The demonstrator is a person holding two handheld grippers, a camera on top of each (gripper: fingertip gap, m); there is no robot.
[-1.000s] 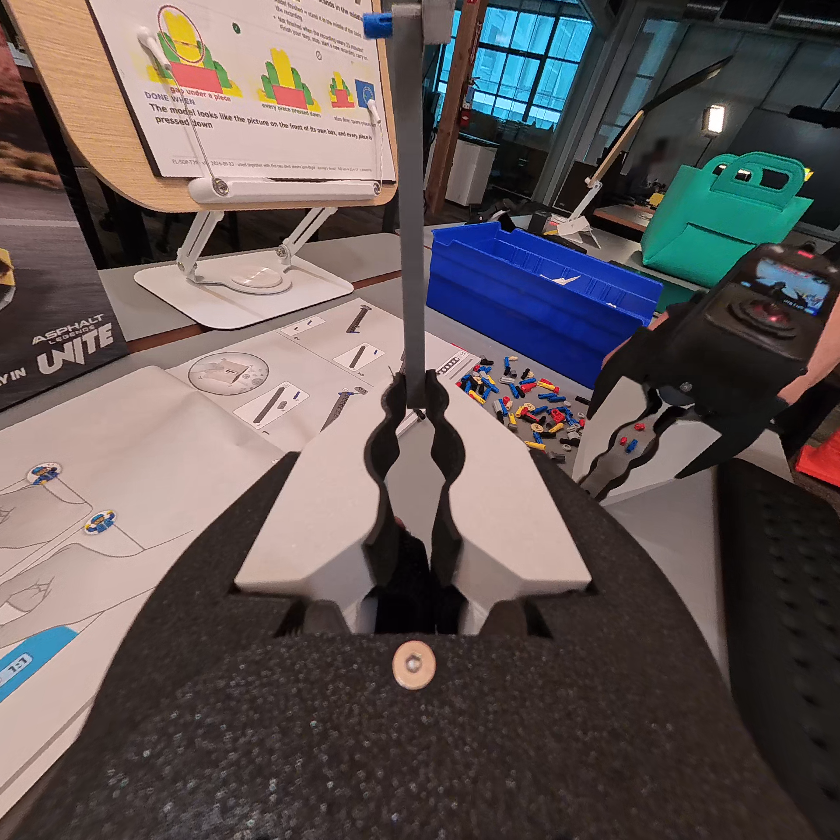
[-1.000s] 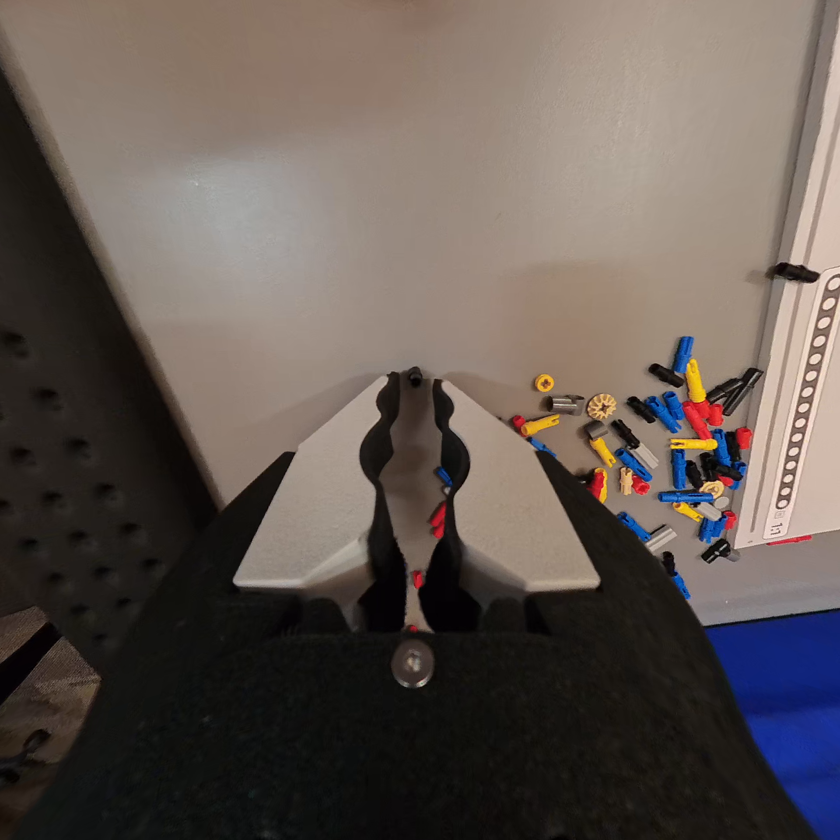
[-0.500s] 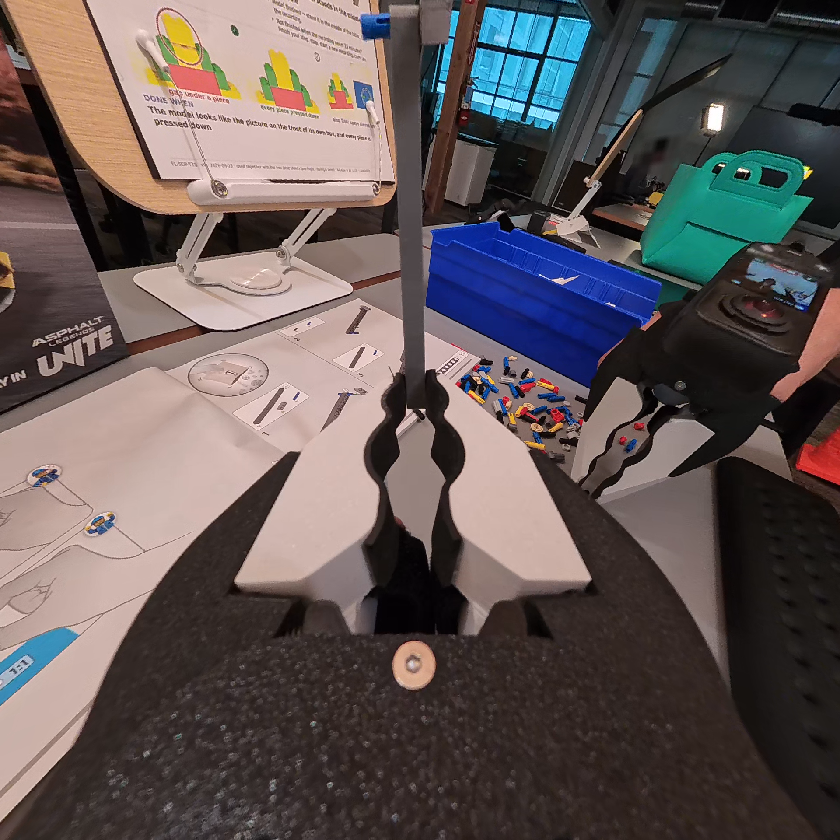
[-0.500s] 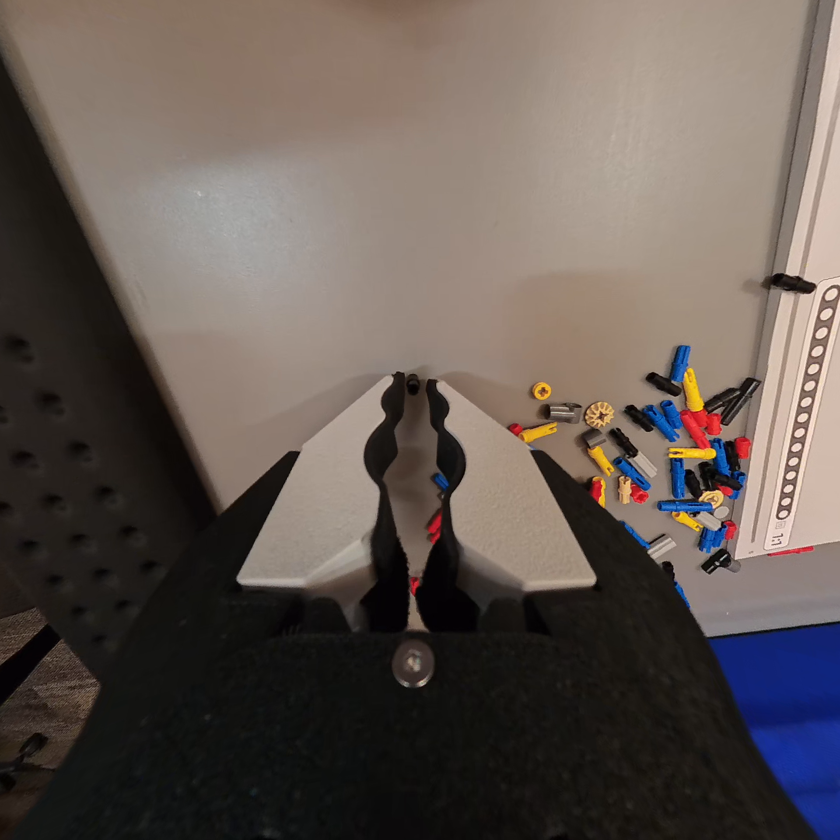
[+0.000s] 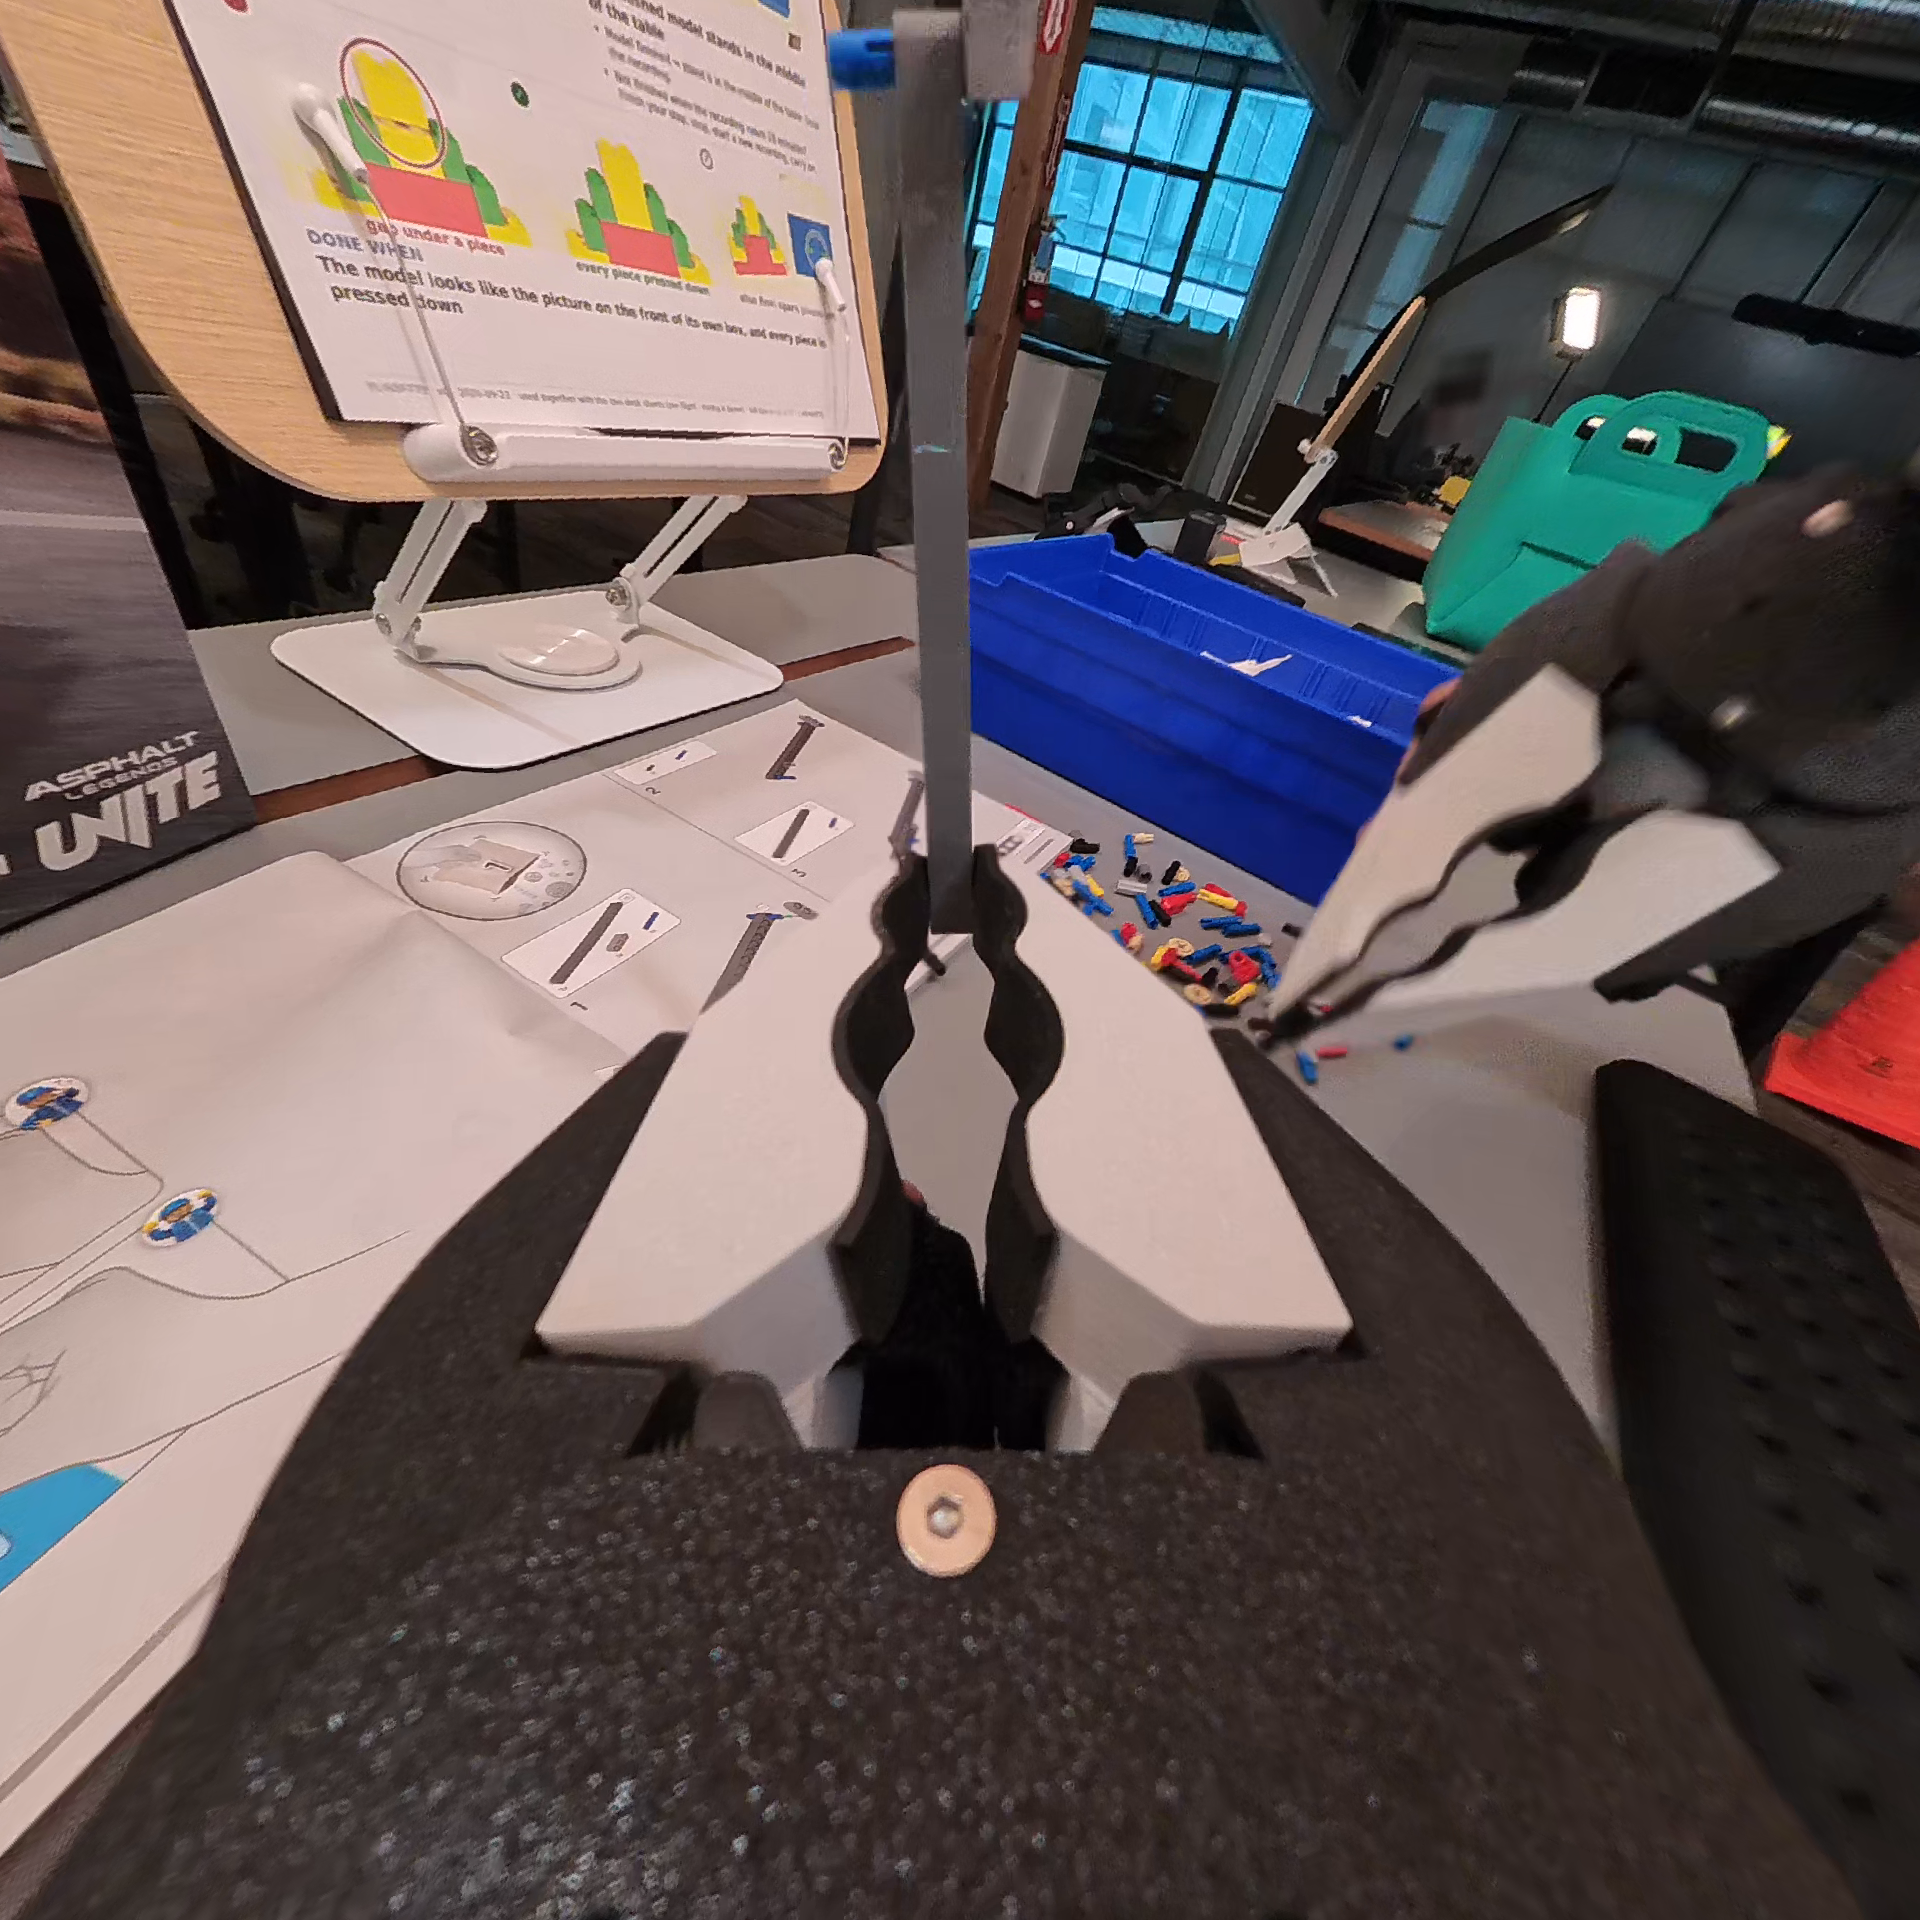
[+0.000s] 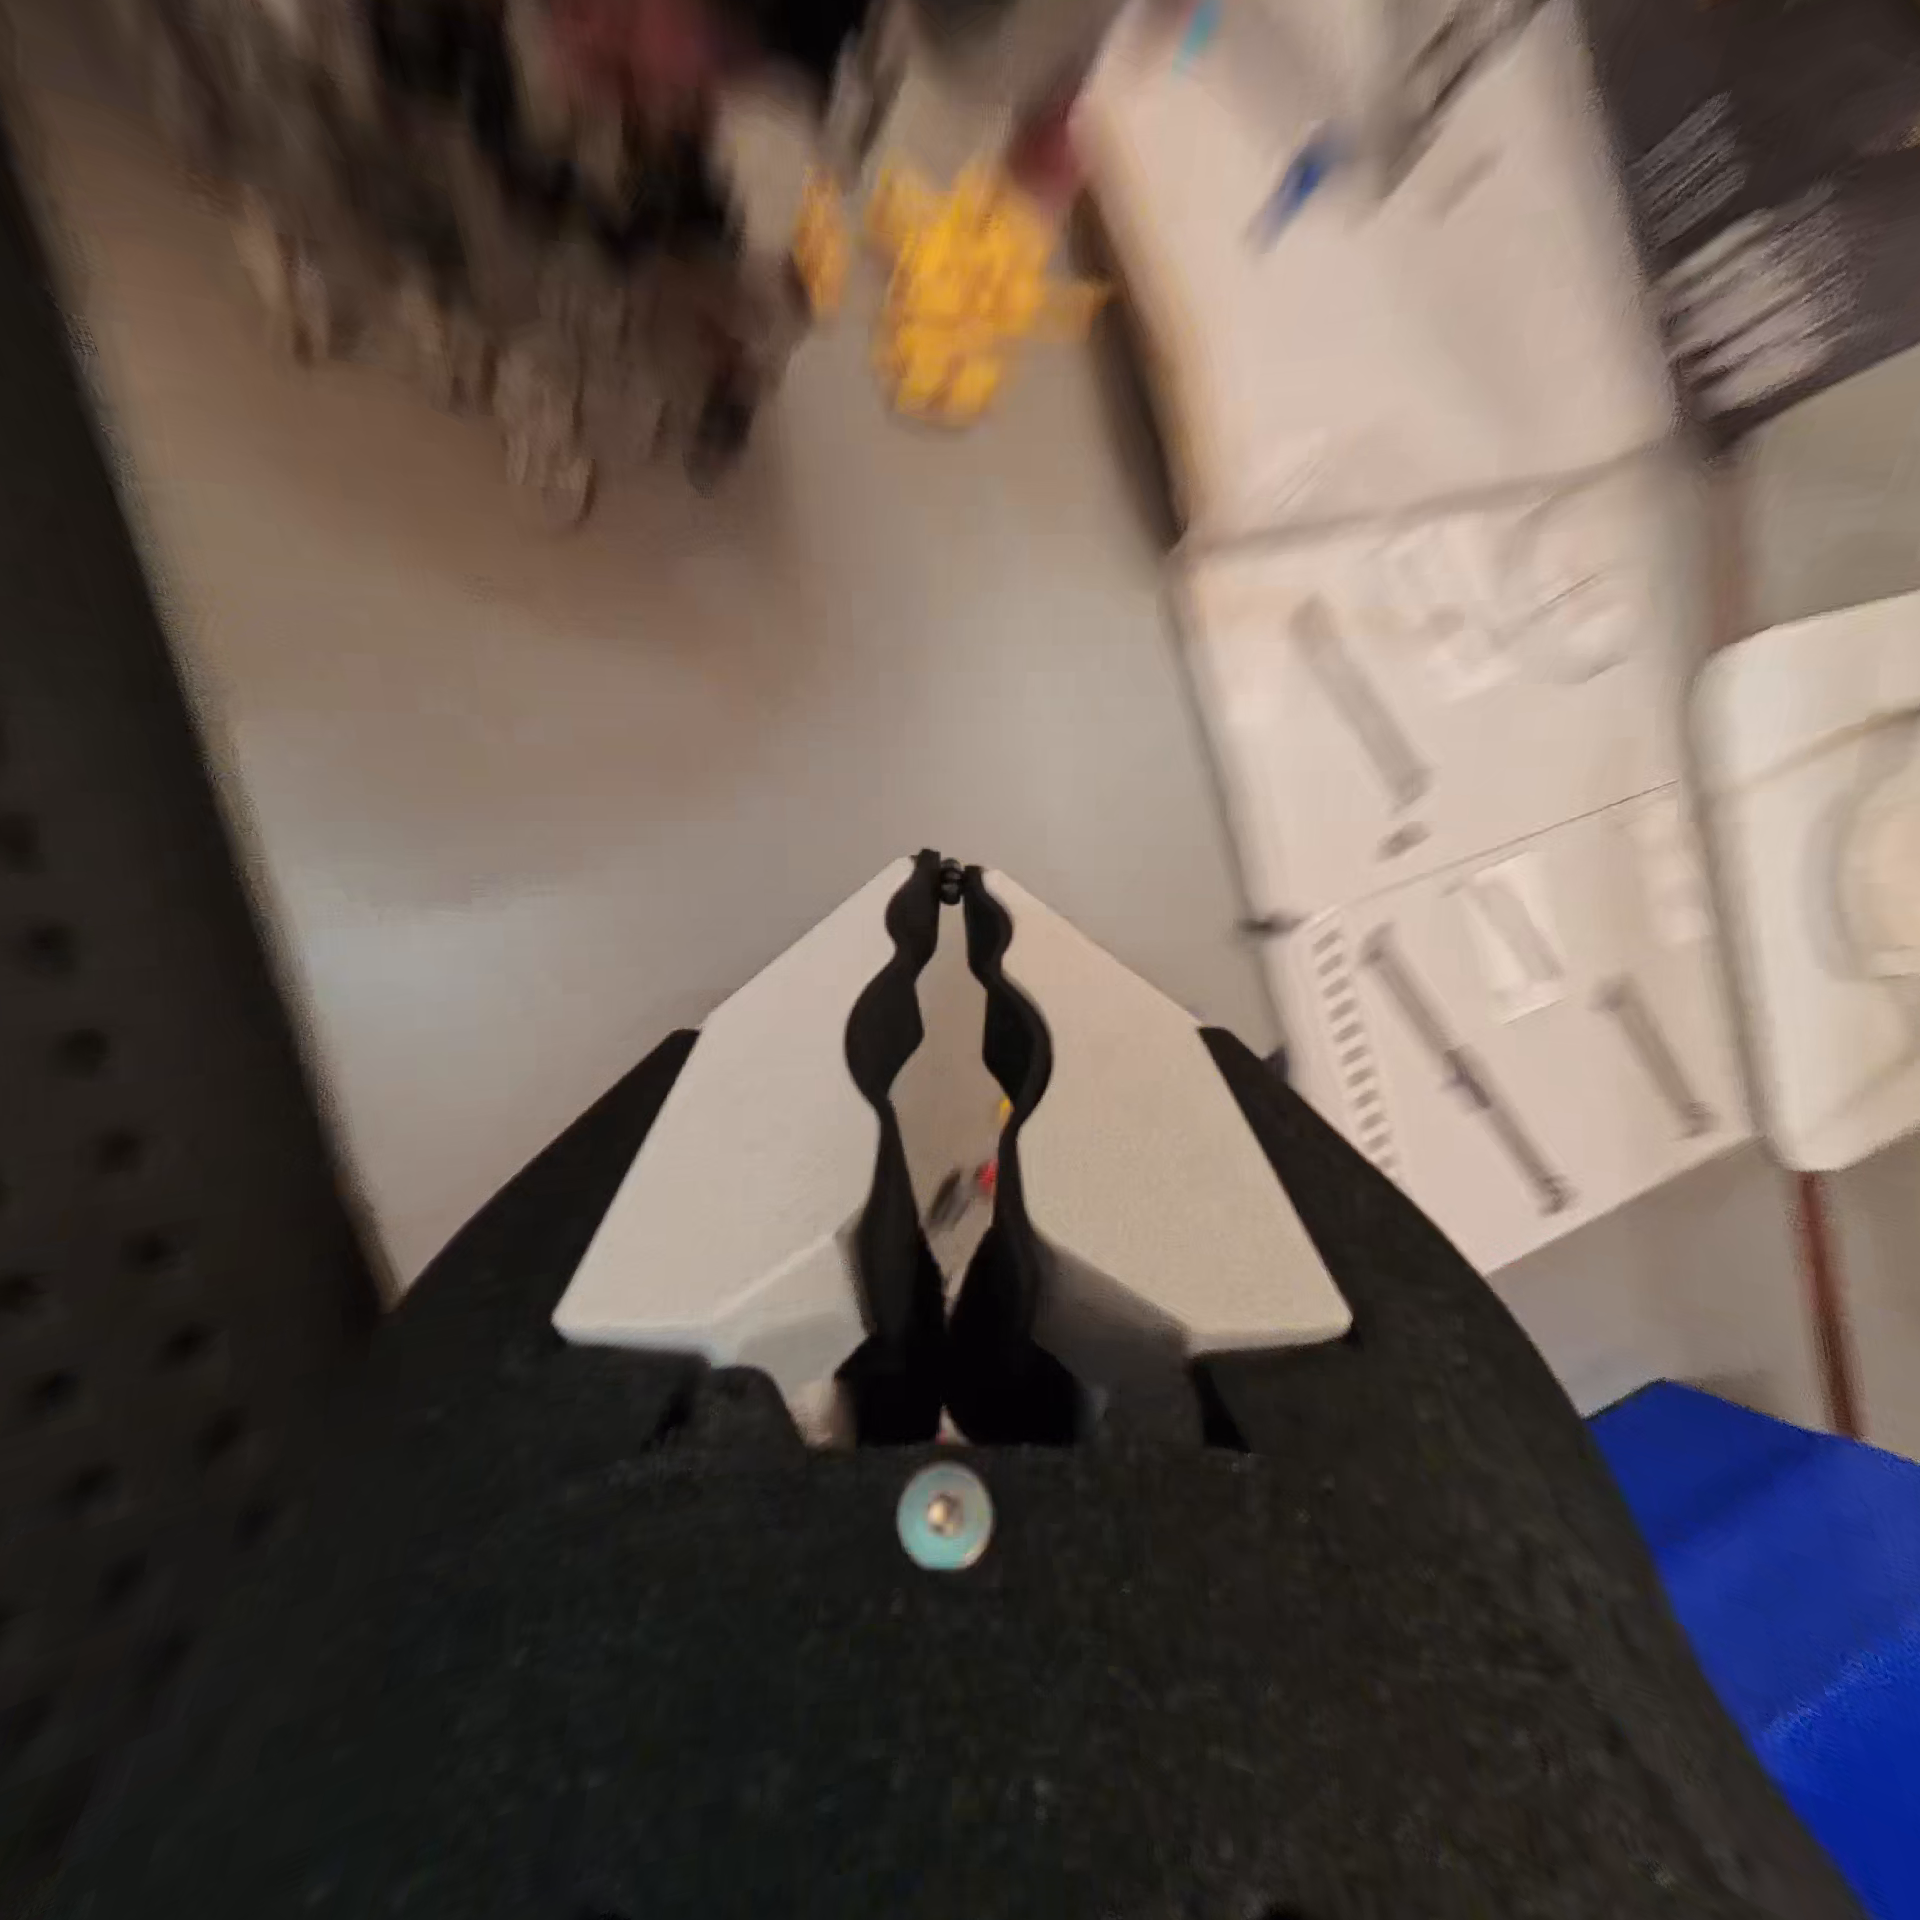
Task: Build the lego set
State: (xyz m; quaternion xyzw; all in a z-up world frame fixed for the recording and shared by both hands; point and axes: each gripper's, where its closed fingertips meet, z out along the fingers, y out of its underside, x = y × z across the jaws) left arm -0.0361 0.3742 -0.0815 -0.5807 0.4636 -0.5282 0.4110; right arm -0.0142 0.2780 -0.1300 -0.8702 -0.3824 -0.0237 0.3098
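left wrist: bright, sharp, edges bowed | right wrist: dimmer, background heavily motion-blurred

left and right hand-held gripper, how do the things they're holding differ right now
The left hand-held gripper clamps a long grey beam by its lower end, standing upright with a blue pin near its top. The right hand-held gripper pinches a tiny black pin at its very fingertips. The beam reaches far past the fingers; the pin barely shows. Both grippers are shut on a part.
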